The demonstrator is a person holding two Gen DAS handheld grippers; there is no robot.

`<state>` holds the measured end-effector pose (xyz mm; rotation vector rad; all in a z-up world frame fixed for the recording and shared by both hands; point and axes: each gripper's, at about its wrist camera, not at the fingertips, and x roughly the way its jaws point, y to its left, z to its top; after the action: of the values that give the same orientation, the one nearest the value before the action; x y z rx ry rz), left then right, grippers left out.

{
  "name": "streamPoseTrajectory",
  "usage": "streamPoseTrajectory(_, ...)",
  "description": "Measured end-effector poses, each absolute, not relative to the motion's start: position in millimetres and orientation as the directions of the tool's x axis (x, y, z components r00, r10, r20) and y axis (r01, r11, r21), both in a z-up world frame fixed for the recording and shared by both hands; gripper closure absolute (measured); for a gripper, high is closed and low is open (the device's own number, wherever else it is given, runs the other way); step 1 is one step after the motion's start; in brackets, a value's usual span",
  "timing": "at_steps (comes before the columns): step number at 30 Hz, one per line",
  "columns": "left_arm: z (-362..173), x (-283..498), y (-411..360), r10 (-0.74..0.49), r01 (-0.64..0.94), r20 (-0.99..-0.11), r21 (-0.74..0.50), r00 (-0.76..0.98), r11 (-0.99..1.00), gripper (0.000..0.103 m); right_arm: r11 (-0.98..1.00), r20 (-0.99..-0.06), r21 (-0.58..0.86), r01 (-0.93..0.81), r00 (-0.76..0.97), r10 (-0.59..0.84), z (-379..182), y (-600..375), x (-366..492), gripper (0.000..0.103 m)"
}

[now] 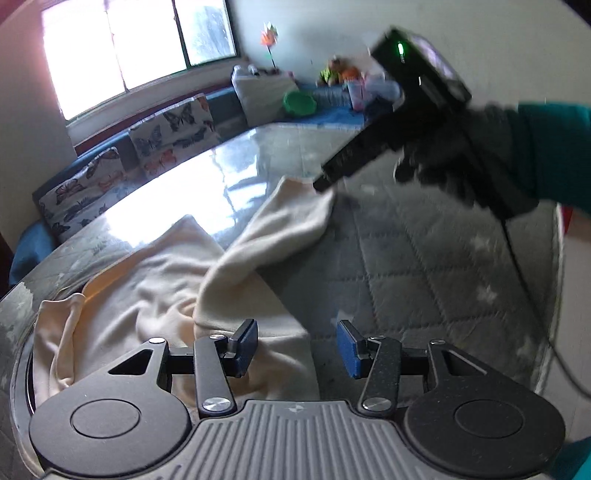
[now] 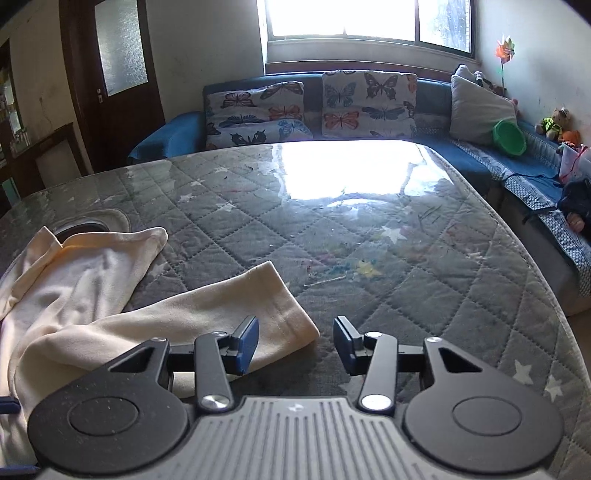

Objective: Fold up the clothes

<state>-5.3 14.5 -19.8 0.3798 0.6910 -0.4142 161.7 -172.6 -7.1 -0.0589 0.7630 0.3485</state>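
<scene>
We find the cream garment (image 1: 155,291) lying rumpled on the counter (image 1: 424,258), whose surface is a grey quilted cover under a glossy sheet. One sleeve (image 1: 280,221) stretches away from the body of the garment across the quilting.

Left tool (image 1: 297,345): we record its jaws standing partly apart with nothing between the blue pads (image 1: 246,341). The garment lies beneath and just beyond the left-hand pad; we cannot tell whether that pad touches the cloth. The tool is released.

Right tool (image 2: 295,345): from its own camera the jaws stand partly apart, with no cloth between them. The hemmed cuff (image 2: 284,314) of the sleeve lies flat on the counter just under and ahead of its left-hand pad (the pads (image 2: 248,341) do not press on it). The tool is released.

From the left wrist view, the right tool (image 1: 325,182) appears blurred, held by a gloved hand (image 1: 454,173) with a teal sleeve (image 1: 554,155), its tip at the far end of the garment's sleeve; contact there cannot be judged because of the blur.

Beyond the counter we note a blue sofa (image 2: 436,96) with butterfly cushions (image 2: 365,103) under a bright window (image 2: 347,18).
</scene>
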Motion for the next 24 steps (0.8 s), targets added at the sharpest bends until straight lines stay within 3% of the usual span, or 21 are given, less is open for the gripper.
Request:
streamPoseTrajectory(6, -28, 1, 19, -0.206, 0.483, -0.692, 0.23, 0.692, 0.845, 0.08, 0.939, -0.693, 0.072, -0.337, 0.66, 0.29, -16, -168, 167, 0.059)
streamPoseTrajectory(7, -28, 2, 21, -0.208, 0.478, -0.693, 0.222, 0.69, 0.85, 0.084, 0.939, -0.694, 0.071, -0.338, 0.659, 0.29, -18, -168, 167, 0.06)
streamPoseTrajectory(8, -27, 3, 23, -0.21, 0.474, -0.693, 0.213, 0.689, 0.854, 0.088, 0.938, -0.695, 0.071, -0.339, 0.658, 0.29, -19, -167, 167, 0.068)
streamPoseTrajectory(10, -22, 2, 27, -0.229, 0.472, -0.689, 0.186, 0.688, 0.862, 0.091, 0.937, -0.688, 0.064, -0.344, 0.665, 0.291, -17, -168, 164, 0.087)
streamPoseTrajectory(11, -19, 1, 30, -0.246, 0.476, -0.685, 0.166, 0.686, 0.864, 0.092, 0.937, -0.684, 0.057, -0.346, 0.67, 0.289, -15, -168, 163, 0.09)
streamPoseTrajectory(24, -7, -27, 47, -0.454, 0.605, -0.65, 0.01, 0.61, 0.796, 0.095, 0.94, -0.601, -0.152, -0.305, 0.784, 0.157, 25, -200, 114, 0.095)
